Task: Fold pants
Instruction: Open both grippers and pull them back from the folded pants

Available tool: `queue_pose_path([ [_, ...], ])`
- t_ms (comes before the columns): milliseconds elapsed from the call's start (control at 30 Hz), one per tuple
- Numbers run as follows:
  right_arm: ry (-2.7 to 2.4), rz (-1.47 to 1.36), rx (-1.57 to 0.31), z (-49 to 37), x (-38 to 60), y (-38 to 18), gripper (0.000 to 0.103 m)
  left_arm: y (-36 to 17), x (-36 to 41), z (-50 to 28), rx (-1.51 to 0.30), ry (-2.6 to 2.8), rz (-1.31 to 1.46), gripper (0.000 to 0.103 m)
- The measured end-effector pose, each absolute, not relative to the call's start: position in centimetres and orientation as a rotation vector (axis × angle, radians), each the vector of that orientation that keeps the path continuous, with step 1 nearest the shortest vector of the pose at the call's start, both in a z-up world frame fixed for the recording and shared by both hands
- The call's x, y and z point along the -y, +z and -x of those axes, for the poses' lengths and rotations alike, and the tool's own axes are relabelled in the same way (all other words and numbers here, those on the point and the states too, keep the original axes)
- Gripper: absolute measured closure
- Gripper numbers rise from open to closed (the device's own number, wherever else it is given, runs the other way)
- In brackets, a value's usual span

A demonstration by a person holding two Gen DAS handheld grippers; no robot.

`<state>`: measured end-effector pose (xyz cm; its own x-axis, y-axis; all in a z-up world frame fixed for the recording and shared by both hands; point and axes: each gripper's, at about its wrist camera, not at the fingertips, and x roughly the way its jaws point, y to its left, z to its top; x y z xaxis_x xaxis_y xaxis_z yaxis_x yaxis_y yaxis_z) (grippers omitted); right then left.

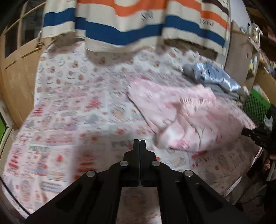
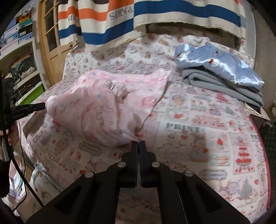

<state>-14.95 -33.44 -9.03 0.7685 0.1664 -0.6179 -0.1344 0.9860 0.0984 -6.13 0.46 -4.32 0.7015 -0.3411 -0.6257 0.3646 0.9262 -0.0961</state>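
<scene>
Pink printed pants [image 2: 107,103] lie bunched on a bed with a cartoon-print sheet [image 2: 198,137]. My right gripper [image 2: 138,142] is shut on their near corner, and the fabric gathers into the fingertips. The left wrist view shows the pants [image 1: 189,112] to the right and the right gripper [image 1: 245,131] at their far right edge. My left gripper [image 1: 139,140] is shut with nothing visible between its fingers; the pants' edge lies just to its right. From the right wrist view the left gripper [image 2: 41,106] meets the pants' left edge, and a grip cannot be made out there.
At the back right of the bed a shiny blue garment [image 2: 219,63] sits on folded grey cloth [image 2: 224,89]. A striped orange, blue and cream cloth [image 2: 155,13] hangs over the headboard. A wooden door [image 2: 50,34] and shelves [image 2: 20,56] stand left. A cable [image 2: 17,163] hangs there.
</scene>
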Motion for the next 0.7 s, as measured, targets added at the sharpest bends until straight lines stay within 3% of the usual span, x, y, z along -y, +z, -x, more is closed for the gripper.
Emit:
queue_pose_path([
  [367, 0.125, -0.082, -0.629, 15.7, 33.8, -8.5, 0.102, -4.6, 0.6, 7.1, -0.676, -0.416, -0.062, 0.103],
  [433, 0.130, -0.079, -0.607, 15.9, 33.5, -7.9, 0.102, -4.4, 1.1, 7.3, -0.653, -0.405, -0.074, 0.097],
  [500, 0.138, -0.071, -0.577, 16.3, 33.1, -7.3, 0.102, -4.1, 1.3, 7.6, -0.633, -0.398, -0.073, 0.081],
  [567, 0.148, -0.067, -0.558, 16.6, 32.6, -6.9, 0.101, -3.8, 1.5, 7.9, -0.610, -0.394, -0.068, 0.073],
  [700, 0.195, -0.068, -0.529, 16.7, 31.6, -6.3, 0.101, -3.6, 2.2, 8.5, -0.595, -0.402, -0.069, 0.073],
])
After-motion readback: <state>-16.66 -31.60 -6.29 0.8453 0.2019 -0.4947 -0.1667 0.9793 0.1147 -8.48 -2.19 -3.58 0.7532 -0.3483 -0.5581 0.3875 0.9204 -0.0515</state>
